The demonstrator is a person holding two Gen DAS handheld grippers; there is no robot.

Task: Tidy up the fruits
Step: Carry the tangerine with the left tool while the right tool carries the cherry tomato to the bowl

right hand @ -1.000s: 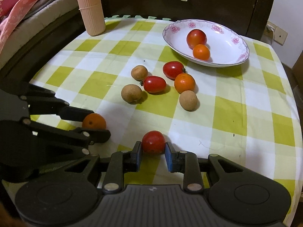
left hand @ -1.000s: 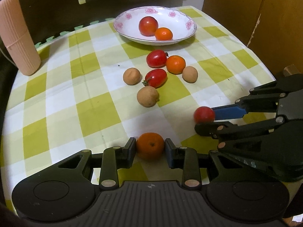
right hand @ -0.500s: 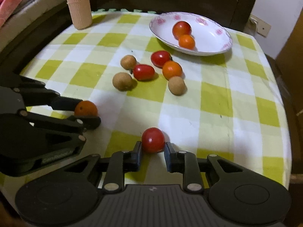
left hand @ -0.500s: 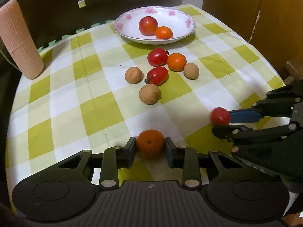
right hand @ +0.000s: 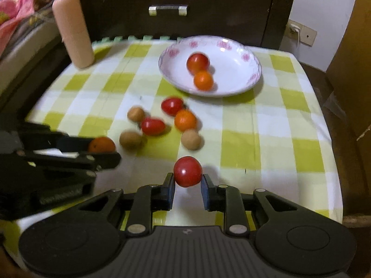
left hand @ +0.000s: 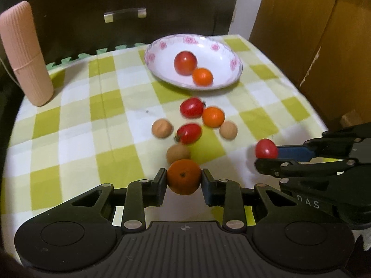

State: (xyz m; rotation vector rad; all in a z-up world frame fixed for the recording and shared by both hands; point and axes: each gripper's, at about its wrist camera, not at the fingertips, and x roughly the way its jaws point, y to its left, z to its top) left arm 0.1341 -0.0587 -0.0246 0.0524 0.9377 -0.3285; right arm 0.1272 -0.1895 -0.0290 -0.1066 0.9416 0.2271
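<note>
Two grippers, each holding fruit short of the bowl (left hand: pixel 234 74).
Left gripper (left hand: pixel 183 180) jaws clamp an orange (left hand: pixel 183 176); right gripper (right hand: pixel 187 182) jaws grip a tomato (right hand: pixel 187 171), seemingly lifted off the surface (right hand: pixel 250 143).

A round table (left hand: pixel 69 143) wore a cloth checked in yellow-green and white. Near its far left edge stood 1 ribbed pink cylinder (left hand: pixel 25 53), upright, with a thin band around its middle. Behind the table was dark wooden furniture with 1 pale metal drawer handle (left hand: pixel 125 15) across its front. A strip of light green foam edging (left hand: pixel 92 54) showed between the cloth and that furniture. To the right rose brown cardboard panels (left hand: pixel 301 34), with a white wall (right hand: pixel 324 2) beyond them bearing 1 beige outlet plate (right hand: pixel 301 32) and a plugged-in white cord. At the far left lay pink patterned bedding (right hand: pixel 14 11).
</note>
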